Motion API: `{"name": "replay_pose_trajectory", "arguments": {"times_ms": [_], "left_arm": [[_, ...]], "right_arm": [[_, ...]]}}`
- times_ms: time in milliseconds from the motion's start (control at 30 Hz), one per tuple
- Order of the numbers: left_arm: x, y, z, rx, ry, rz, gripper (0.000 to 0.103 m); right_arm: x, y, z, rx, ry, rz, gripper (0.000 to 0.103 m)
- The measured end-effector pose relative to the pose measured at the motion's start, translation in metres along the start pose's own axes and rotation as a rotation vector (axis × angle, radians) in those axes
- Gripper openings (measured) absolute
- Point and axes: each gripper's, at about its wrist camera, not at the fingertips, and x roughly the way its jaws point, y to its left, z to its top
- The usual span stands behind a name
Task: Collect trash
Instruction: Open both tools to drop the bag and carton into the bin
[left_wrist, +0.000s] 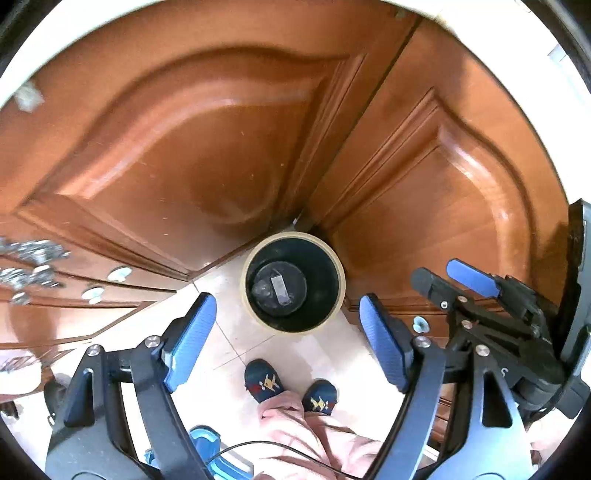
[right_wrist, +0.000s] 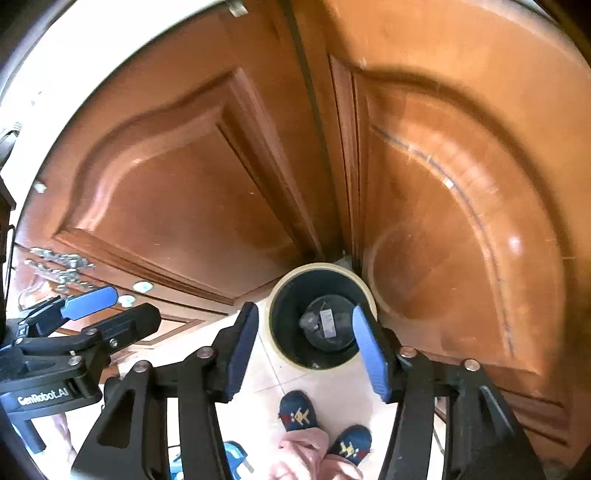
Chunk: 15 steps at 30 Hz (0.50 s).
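Trash bin: we see a round bin (left_wrist: 293, 283) with a cream rim and a dark inside, standing upright on the floor in the corner where two wooden doors meet.
Bin contents: at the bottom lies a dark crumpled lump (left_wrist: 263, 288) beside a small grey rectangular piece (left_wrist: 279, 288); we cannot tell what either one is.
Left hand-held gripper: our left hand-held gripper (left_wrist: 286, 343) hangs above the floor just in front of the bin, its blue-padded fingers spread wide with nothing between them.
Right hand-held gripper: our right hand-held gripper (right_wrist: 306, 354) is also spread wide and holds nothing; in its own view the bin sits between its fingertips.
Grippers together: the two sit side by side, each showing at the edge of the other's view.
Floor: pale tiles (left_wrist: 229, 295) run under the bin.
Doors: brown carved panels (left_wrist: 177, 155), one to the left of the bin and one to the right.
Feet: dark blue slippers (left_wrist: 264, 380) with a small figure on them, below pink trousers (left_wrist: 314, 439), near the bin.
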Motion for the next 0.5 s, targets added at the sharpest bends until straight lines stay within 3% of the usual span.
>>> {"name": "replay_pose_trajectory", "arguments": {"times_ms": [233, 500], "left_arm": [[-0.079, -0.012, -0.018, 0.0, -0.054, 0.013, 0.08], [-0.166, -0.034, -0.029, -0.002, -0.141, 0.031, 0.084]], "right_arm": [[-0.065, 0.021, -0.002, -0.04, -0.052, 0.024, 0.056], [-0.181, 0.036, 0.004, -0.082, -0.127, 0.055, 0.056]]}}
